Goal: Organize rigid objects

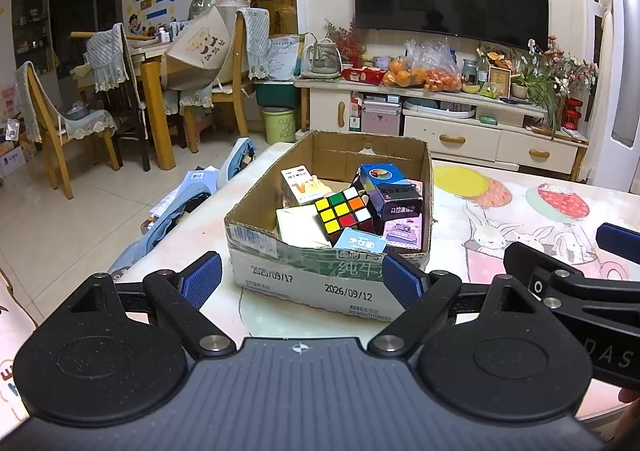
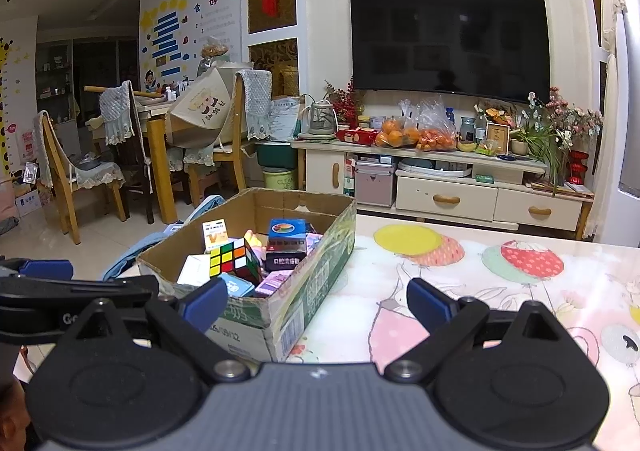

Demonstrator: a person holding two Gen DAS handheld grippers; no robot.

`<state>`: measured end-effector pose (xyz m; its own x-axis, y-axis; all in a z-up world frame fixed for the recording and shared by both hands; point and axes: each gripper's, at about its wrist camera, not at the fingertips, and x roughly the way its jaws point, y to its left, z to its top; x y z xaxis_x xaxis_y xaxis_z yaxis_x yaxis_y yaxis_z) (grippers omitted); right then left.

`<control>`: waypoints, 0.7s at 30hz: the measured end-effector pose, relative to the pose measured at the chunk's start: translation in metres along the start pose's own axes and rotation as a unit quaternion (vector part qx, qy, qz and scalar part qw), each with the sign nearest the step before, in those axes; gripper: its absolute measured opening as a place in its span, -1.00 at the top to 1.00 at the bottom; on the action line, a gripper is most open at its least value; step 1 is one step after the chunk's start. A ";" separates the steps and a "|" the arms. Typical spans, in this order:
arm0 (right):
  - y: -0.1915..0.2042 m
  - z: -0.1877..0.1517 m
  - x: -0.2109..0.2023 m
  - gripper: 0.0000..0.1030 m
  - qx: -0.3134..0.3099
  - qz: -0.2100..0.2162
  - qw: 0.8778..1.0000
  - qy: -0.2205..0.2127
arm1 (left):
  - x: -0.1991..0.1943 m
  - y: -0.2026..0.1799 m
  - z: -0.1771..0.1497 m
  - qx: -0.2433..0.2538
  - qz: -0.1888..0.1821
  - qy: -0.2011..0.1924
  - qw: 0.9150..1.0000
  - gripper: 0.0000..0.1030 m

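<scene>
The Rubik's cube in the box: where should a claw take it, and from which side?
Take the Rubik's cube from above, pads on two opposite flat faces. It lies tilted on top of the small boxes inside the cardboard box, whose walls block a side approach. The left claw, open just in front of the box, looks best placed.

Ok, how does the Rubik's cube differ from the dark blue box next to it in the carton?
The Rubik's cube shows a grid of bright stickers on black; the dark blue box is printed packaging with white lettering. The cube is equal-sided; the box is elongated. The cube sits nearer the carton's front; the box lies behind it, toward the right wall. Both sit tilted atop the pile of items, gripped by neither hand-held gripper.
</scene>
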<state>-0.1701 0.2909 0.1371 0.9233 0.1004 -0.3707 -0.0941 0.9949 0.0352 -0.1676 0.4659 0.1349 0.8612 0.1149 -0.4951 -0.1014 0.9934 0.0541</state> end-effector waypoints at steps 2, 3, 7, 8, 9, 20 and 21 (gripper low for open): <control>-0.001 -0.001 0.001 -0.87 0.002 0.001 1.000 0.001 | -0.001 -0.001 0.000 0.002 0.002 0.001 1.000 -1.00; -0.002 -0.001 0.001 -0.87 0.002 0.001 1.000 0.001 | -0.001 -0.001 -0.001 0.003 0.002 0.002 1.000 -1.00; -0.002 -0.002 0.002 -0.87 0.003 0.001 1.000 0.002 | -0.001 -0.002 -0.001 0.005 0.004 0.005 1.000 -1.00; -0.002 -0.002 0.002 -0.87 0.003 0.001 1.000 0.002 | -0.001 -0.002 -0.001 0.006 0.003 0.007 1.000 -1.00; -0.003 -0.003 0.003 -0.87 0.004 0.001 1.000 0.003 | -0.001 -0.003 -0.002 0.006 0.003 0.009 1.000 -1.00; -0.018 -0.012 0.008 -0.87 0.019 -0.003 1.000 -0.002 | -0.001 -0.013 -0.002 0.008 -0.015 0.011 1.000 -1.00; -0.022 -0.013 0.009 -0.87 0.022 -0.005 1.000 -0.003 | 0.000 -0.016 -0.002 0.009 -0.017 0.012 1.000 -1.00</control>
<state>-0.1644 0.2696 0.1207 0.9266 0.0911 -0.3648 -0.0690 0.9949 0.0731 -0.1672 0.4502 0.1328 0.8513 0.0805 -0.5185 -0.0624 0.9967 0.0522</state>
